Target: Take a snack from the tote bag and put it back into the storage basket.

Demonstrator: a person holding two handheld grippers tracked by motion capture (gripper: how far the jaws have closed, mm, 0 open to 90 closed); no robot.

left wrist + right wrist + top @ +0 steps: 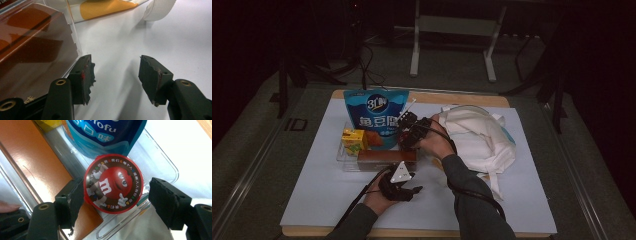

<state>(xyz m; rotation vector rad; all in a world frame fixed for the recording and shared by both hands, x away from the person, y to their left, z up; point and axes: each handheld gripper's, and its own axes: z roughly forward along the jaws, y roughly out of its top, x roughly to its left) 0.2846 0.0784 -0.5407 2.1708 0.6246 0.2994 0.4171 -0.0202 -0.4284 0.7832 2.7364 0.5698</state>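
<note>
Hovering over the clear tray [163, 162] on the desk [322, 190], right gripper [116, 195] with jaws apart around the red round candy tub [113, 183]; one jaw touching its rim, the other clearly off it. Tub standing in the tray's corner, just beside the blue snack pouch [107, 135] and the brown box [32, 162]. Resting low near the tray's front edge, left gripper [115, 75], jaws apart, nothing between them. White cloth bag [477, 135] lying right of the tray.
</note>
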